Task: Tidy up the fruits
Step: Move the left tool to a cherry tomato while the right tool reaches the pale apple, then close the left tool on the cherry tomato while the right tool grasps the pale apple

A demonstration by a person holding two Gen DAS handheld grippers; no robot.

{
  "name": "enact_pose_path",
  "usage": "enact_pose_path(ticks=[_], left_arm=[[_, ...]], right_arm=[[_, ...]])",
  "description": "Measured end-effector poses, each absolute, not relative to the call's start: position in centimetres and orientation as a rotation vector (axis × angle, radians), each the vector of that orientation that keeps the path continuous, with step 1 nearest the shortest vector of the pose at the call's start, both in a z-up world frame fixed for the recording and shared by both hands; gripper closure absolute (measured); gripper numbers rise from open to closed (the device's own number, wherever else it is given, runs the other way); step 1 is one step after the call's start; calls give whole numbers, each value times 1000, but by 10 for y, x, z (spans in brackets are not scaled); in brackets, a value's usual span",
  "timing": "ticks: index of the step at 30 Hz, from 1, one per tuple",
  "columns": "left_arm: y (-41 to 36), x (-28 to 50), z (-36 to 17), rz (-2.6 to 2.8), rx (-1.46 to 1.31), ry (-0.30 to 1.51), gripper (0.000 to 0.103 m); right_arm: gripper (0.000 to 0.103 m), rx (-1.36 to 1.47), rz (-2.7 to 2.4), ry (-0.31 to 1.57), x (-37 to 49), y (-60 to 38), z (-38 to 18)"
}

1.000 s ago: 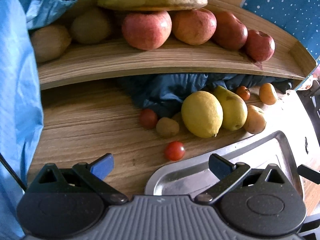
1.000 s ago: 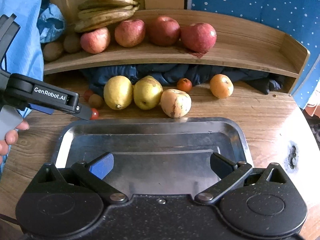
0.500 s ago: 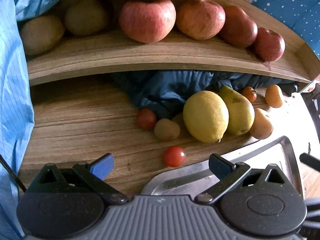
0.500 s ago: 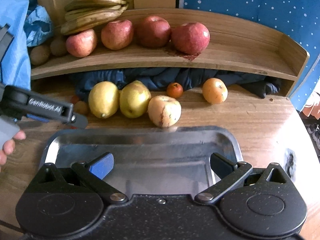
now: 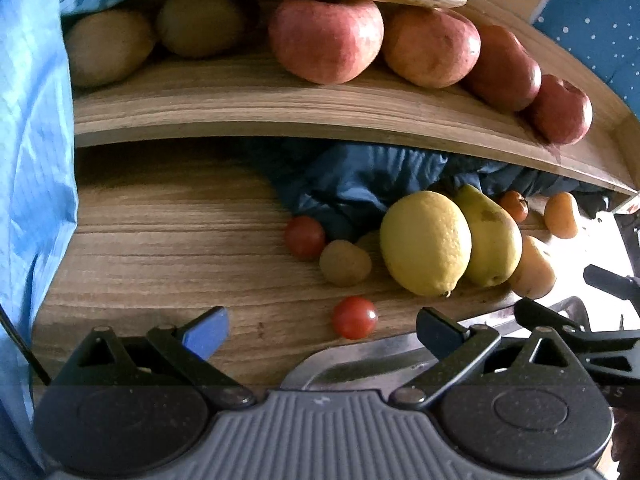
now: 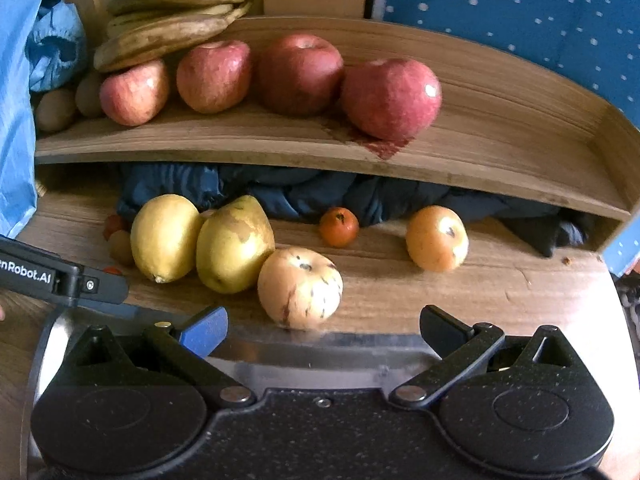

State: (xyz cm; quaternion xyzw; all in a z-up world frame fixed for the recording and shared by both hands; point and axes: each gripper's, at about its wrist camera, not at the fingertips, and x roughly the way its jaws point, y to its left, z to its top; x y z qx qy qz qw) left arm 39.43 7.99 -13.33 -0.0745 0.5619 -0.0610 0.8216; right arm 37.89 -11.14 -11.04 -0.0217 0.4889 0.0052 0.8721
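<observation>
My left gripper (image 5: 322, 330) is open, with a cherry tomato (image 5: 354, 317) on the wooden table just ahead between its fingers. Behind it lie a small kiwi (image 5: 345, 262), another tomato (image 5: 305, 237), a lemon (image 5: 425, 249) and a pear (image 5: 494, 236). My right gripper (image 6: 323, 330) is open over the far rim of the metal tray (image 6: 320, 354), facing a pale speckled apple (image 6: 300, 287). The lemon (image 6: 165, 237), pear (image 6: 233, 245), a small orange (image 6: 339, 227) and a yellow-orange fruit (image 6: 437, 238) sit beyond.
A curved wooden shelf (image 6: 280, 140) above holds several red apples (image 6: 391, 97), bananas (image 6: 172, 28) and kiwis (image 5: 108, 46). Dark blue cloth (image 6: 320, 192) is bunched under it. Light blue fabric (image 5: 32, 160) hangs at the left. The left gripper's body (image 6: 56, 276) shows at the right view's left edge.
Both grippers have moved forward toward the fruit; the tray has slid lower in both views. The pale apple and the near cherry tomato now sit closer. Both stayed open.
</observation>
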Motion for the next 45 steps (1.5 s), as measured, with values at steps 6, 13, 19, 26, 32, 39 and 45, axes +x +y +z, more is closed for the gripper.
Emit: enact_pose_path(ticks=[6, 13, 19, 26, 32, 39, 45], left_arm=[[81, 393, -132, -132, -173, 1195, 7], [81, 393, -131, -148, -191, 1192, 22], [78, 396, -131, -164, -197, 1190, 31], [70, 398, -131, -197, -198, 1192, 43], [70, 398, -132, -203, -199, 1195, 57], [72, 398, -134, -199, -209, 1193, 72], [72, 397, -134, -194, -206, 1192, 77]], right_arm=[[4, -54, 43, 1037, 389, -108, -117], [11, -55, 31, 1036, 393, -106, -121], [19, -31, 31, 1044, 395, -108, -125], [23, -8, 42, 1062, 400, -108, -131], [26, 8, 63, 1058, 403, -109, -132], [44, 11, 65, 1065, 408, -106, -136], [52, 15, 52, 1052, 406, -107, -135]])
